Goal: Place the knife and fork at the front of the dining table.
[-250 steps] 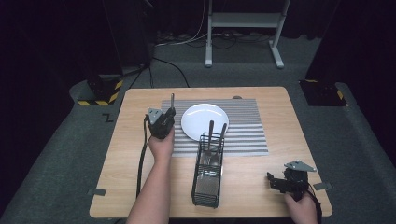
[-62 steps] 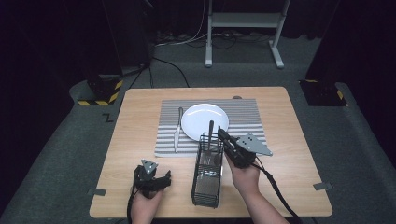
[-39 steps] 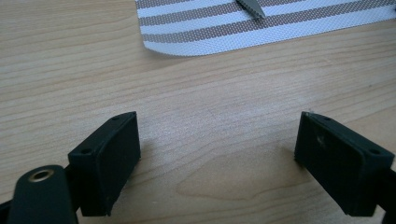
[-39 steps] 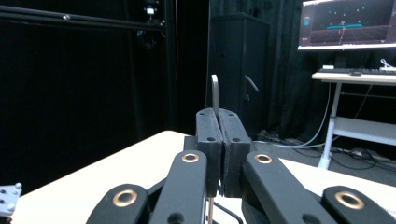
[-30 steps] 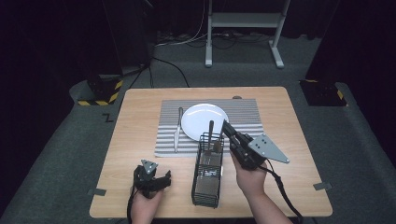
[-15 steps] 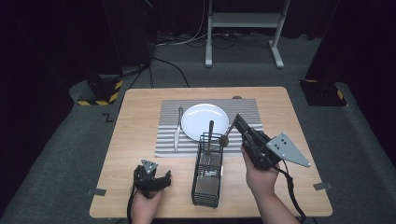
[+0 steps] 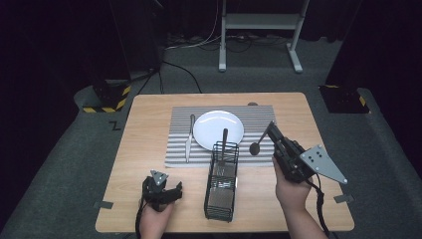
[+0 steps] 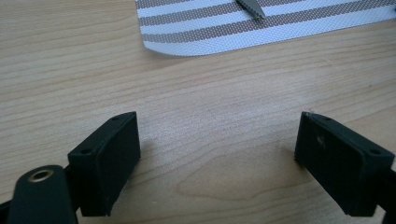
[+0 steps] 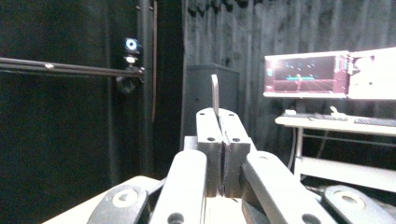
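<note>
The right gripper [image 7: 270,130] has its fingers clamped on a spoon [image 7: 261,142], lifted at three o'clock of the rack [image 7: 221,191]. The left gripper [image 7: 171,191] rests on the bench [image 7: 149,119], fingers apart.

Left gripper [image 7: 169,191] jaws wide — right gripper [image 7: 271,130] clamped.

Dark room, grey carpet floor [image 7: 59,149]

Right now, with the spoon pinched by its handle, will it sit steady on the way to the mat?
Probably stiff: the spoon hangs straight from the right gripper. It may pivot or slip, since the shut jaws pinch just the thin handle tip, bowl hanging free.
</note>
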Tool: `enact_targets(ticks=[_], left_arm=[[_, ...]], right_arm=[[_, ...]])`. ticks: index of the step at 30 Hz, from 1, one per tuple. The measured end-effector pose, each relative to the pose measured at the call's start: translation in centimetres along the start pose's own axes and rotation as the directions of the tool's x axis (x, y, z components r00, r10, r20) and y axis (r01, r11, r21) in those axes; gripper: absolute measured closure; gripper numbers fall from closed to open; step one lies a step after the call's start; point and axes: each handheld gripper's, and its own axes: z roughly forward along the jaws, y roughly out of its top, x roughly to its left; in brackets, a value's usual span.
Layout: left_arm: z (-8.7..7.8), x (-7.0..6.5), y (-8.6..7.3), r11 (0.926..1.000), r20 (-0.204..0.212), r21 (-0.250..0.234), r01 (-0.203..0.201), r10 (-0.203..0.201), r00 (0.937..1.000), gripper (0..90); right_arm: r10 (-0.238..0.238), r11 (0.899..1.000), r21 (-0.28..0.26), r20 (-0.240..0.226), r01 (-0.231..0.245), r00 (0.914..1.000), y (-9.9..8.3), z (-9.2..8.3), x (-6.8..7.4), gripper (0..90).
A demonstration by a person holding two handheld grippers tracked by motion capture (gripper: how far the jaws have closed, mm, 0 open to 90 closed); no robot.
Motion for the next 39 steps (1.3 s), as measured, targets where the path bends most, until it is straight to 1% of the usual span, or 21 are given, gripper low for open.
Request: enact_targets(ticks=[1, 4, 5, 8, 13, 15, 20, 23, 31, 35, 39], left_arm=[[0.0, 0.0, 0.0, 1.0, 0.0, 0.0, 0.0, 0.0, 1.0, 13.9], [0.0, 0.0, 0.0, 1.0, 0.0, 0.0, 0.0, 0.0, 1.0, 13.9], [0.0, 0.0, 0.0, 1.0, 0.0, 0.0, 0.0, 0.0, 1.0, 13.9], [0.0, 0.0, 0.0, 1.0, 0.0, 0.0, 0.0, 0.0, 1.0, 13.9], [0.0, 0.0, 0.0, 1.0, 0.0, 0.0, 0.0, 0.0, 1.0, 13.9], [0.0, 0.0, 0.0, 1.0, 0.001, 0.0, 0.001, -0.001, 1.0, 13.9], [0.0, 0.0, 0.0, 1.0, 0.001, 0.0, 0.001, -0.001, 1.0, 13.9], [0.0, 0.0, 0.0, 1.0, 0.001, -0.001, 0.001, -0.001, 1.0, 14.0], [0.0, 0.0, 0.0, 1.0, 0.003, -0.001, 0.001, -0.001, 1.0, 14.1], [0.0, 0.0, 0.0, 1.0, 0.003, -0.002, 0.001, -0.001, 1.0, 14.1], [-0.1, 0.0, -0.1, 1.0, 0.003, -0.002, 0.003, -0.003, 1.0, 14.3]], right_arm=[[-0.003, 1.0, 0.013, 0.021, 0.002, 0.9998, -0.6, 0.0, -0.6, 88.9], [-0.007, 0.999, 0.037, 0.042, 0.006, 0.9991, -1.5, 0.0, -1.3, 89.0], [-0.014, 0.999, 0.051, 0.055, 0.011, 0.9984, -2.1, 0.1, -1.7, 88.9], [-0.012, 0.996, 0.094, 0.079, 0.004, 0.9968, -3.9, 0.4, -2.6, 88.9], [-0.021, 0.989, 0.149, 0.102, 0.006, 0.9946, -6.2, 1.0, -3.5, 88.9], [-0.022, 0.987, 0.162, 0.106, 0.005, 0.9941, -6.7, 1.2, -3.8, 88.9], [-0.023, 0.983, 0.184, 0.116, 0.001, 0.993, -7.8, 1.8, -4.1, 88.9], [-0.031, 0.982, 0.189, 0.116, 0.009, 0.9927, -8.1, 2.3, -4.2, 88.9], [-0.023, 0.977, 0.213, 0.12, -0.003, 0.9926, -9.1, 3.7, -4.4, 88.9], [-0.018, 0.975, 0.223, 0.113, -0.008, 0.9934, -9.5, 4.4, -4.3, 88.9], [-0.025, 0.97, 0.242, 0.101, -0.001, 0.9945, -10.2, 5.0, -3.8, 88.9]])
